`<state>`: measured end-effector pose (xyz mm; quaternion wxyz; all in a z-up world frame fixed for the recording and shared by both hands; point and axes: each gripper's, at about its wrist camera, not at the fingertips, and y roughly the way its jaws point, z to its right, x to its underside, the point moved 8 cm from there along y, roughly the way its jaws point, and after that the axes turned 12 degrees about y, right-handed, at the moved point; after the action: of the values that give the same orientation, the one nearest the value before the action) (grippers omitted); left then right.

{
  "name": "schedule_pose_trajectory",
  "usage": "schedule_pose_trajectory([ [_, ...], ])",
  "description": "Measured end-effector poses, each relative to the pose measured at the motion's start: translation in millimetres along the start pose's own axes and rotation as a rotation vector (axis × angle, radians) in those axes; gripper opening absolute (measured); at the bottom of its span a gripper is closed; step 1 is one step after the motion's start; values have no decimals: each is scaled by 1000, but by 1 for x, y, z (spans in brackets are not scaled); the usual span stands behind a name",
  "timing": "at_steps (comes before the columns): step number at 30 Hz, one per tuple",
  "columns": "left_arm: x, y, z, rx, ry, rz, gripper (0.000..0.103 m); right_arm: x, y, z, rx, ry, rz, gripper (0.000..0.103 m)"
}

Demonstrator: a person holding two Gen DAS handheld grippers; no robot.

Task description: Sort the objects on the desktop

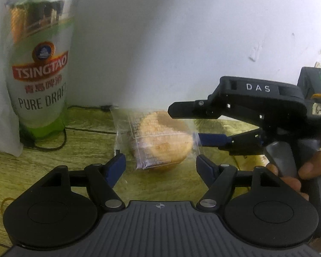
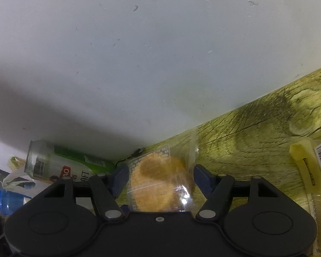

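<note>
A wrapped pastry (image 1: 160, 141) is lying on the wooden desk (image 1: 53, 167), right of a standing Tsingtao can (image 1: 39, 64). The left gripper (image 1: 160, 162) is sitting just in front of the pastry, pads apart, nothing pinched. The right gripper (image 1: 185, 126) is poking in from the pastry's right, its blue finger (image 1: 211, 139) touching the wrapper edge.

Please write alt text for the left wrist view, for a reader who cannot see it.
A wrapped round pastry lies on a wooden table between the open left claw, while the right claw reaches in from the right. A Tsingtao beer can stands behind.
</note>
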<state>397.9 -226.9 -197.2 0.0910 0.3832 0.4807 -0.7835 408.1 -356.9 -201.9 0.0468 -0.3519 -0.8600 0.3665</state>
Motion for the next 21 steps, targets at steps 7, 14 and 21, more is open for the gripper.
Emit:
schedule_pose_trajectory([
  [7, 2, 0, 4, 3, 36, -28, 76, 4, -7, 1, -38, 25, -41, 59],
  [14, 7, 1, 24, 58, 87, -72, 76, 14, -36, -5, -80, 46, -50, 59],
  [21, 12, 3, 48, 137, 107, -97, 76, 22, -69, -26, -123, 19, -47, 59],
])
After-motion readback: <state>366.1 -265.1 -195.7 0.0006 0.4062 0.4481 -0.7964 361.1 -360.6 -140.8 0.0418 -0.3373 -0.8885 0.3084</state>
